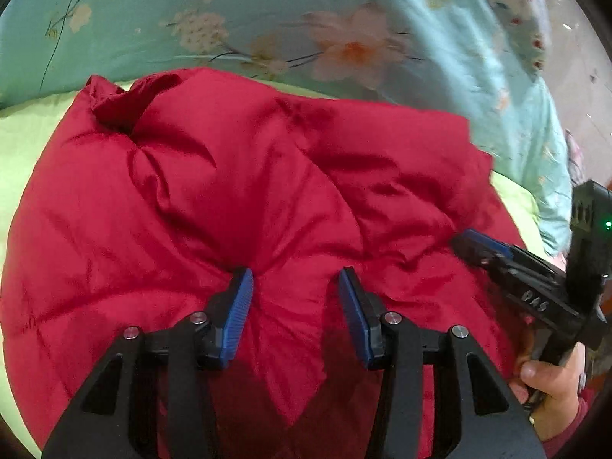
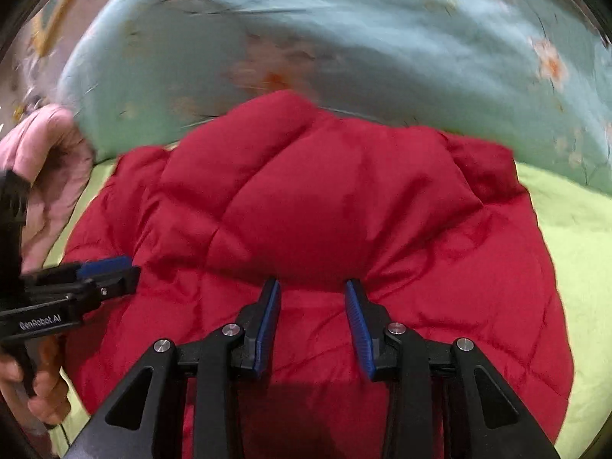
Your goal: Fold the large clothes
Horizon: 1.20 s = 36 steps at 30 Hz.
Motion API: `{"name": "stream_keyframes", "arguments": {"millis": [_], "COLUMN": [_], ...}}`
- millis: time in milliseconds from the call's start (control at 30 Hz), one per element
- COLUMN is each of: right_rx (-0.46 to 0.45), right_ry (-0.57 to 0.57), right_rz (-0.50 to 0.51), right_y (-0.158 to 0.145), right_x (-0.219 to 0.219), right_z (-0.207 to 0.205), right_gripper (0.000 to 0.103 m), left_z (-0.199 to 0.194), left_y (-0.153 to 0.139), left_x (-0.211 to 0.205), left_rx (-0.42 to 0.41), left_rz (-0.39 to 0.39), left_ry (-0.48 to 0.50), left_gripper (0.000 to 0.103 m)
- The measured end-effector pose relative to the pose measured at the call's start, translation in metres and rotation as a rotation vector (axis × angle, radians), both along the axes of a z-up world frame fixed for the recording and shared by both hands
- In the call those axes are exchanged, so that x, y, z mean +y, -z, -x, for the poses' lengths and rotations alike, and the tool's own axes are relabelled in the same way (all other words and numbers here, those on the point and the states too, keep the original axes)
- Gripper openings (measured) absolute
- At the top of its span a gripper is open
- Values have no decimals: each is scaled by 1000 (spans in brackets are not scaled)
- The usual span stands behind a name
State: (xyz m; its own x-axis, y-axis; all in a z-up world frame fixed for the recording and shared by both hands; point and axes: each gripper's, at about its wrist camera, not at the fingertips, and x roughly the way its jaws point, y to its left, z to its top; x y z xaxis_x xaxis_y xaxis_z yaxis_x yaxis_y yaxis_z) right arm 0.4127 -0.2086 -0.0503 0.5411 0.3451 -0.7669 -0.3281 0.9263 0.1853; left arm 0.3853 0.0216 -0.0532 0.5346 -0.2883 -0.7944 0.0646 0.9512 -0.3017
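The puffy red quilted jacket point(image 1: 248, 191) lies bunched on the lime-green sheet point(image 1: 23, 145), directly beneath both grippers. The left gripper point(image 1: 295, 283) and right gripper point(image 2: 313, 290) hover, jaws apart and empty. Judged mid-fold; next, pinch an edge.

One red jacket point(image 1: 244, 191), two grippers, one floral quilt point(image 1: 229, 19), one green sheet point(image 2: 573, 248).

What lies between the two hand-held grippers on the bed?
Only puffy red jacket: in the left wrist view, quilted fabric spans from the left hand-held gripper to the right hand-held gripper; nothing else lies there.
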Motion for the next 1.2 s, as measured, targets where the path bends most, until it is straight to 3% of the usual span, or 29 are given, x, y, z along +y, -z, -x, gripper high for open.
{"name": "stream_keyframes", "arguments": {"millis": [200, 300, 600, 733, 867, 967, 1033, 1100, 1200], "right_rx": [17, 43, 47, 47, 19, -10, -43, -62, -57], "right_ry": [136, 173, 185, 187, 226, 242, 246, 244, 241], "right_rz": [-16, -54, -60, -99, -134, -125, -111, -111, -119], "right_y": [12, 18, 22, 15, -2, -15, -25, -31, -36], "right_x": [-33, -45, -41, -51, -74, -86, -94, -102, -116], "right_z": [-40, -51, -50, -51, -34, -18, -3, 12, 31], "right_gripper": [33, 31, 31, 31, 34, 36, 42, 51, 51], "left_z": [-34, -44, -43, -27, 0, 23, 44, 63, 84], "left_y": [11, 17, 26, 13, -7, -19, -27, -35, -39], "left_x": [15, 20, 26, 39, 51, 60, 68, 73, 75], "left_rx": [57, 68, 58, 47, 3, -24, -54, -86, -104], "left_rz": [-17, -5, 28, 74, 46, 67, 91, 97, 90], "left_ry": [-74, -92, -95, -105, -94, -76, -76, -70, -74], "left_gripper": [20, 14, 12, 12, 12, 21, 48, 57, 58]}}
